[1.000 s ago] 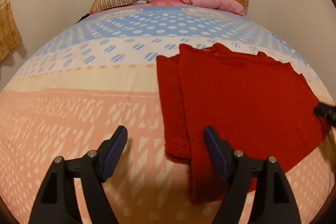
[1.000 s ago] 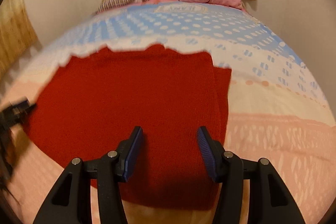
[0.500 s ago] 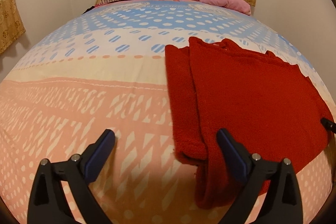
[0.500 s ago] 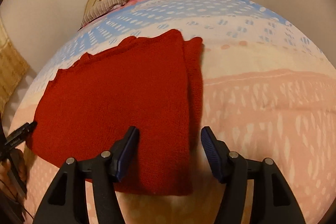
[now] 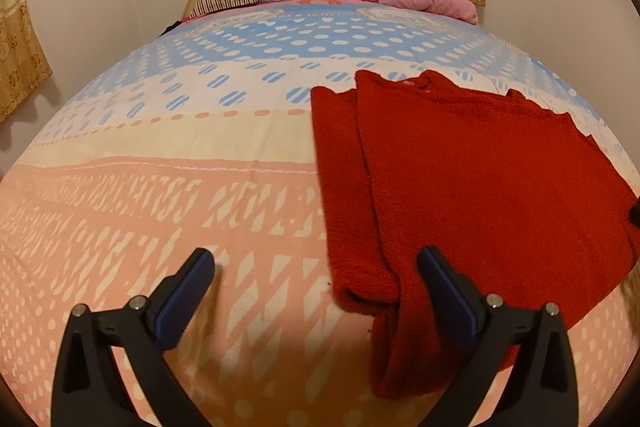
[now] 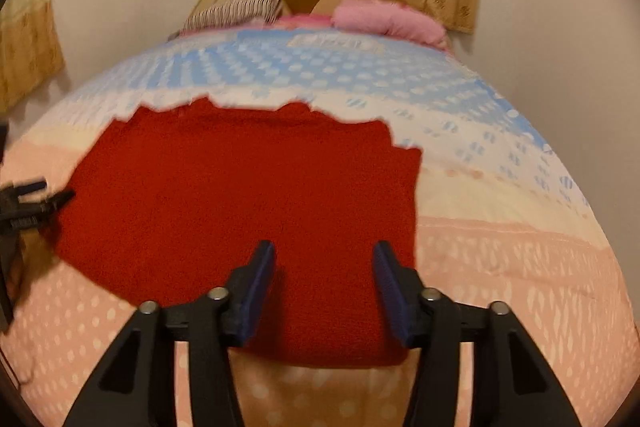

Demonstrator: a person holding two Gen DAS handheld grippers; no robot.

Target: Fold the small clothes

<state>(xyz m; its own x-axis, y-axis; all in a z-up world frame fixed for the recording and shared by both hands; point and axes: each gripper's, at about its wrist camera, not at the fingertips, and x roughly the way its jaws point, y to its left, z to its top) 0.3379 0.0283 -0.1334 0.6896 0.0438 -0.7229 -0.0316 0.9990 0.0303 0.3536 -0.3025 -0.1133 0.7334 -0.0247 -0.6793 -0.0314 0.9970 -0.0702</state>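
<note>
Now between folds: red garment (image 5: 480, 187) lies partly folded near the bed's (image 5: 160, 187) foot edge. Left tongs (image 5: 316, 291), just widened, stand spread and empty; right tongs (image 6: 324, 291), just narrowed, hover unclamped over cloth. Next: pinch the near hem.

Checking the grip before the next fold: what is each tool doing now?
Left tool: open wide, holding nothing.
Right tool: open, just been closing, above the red garment, not gripping.
</note>
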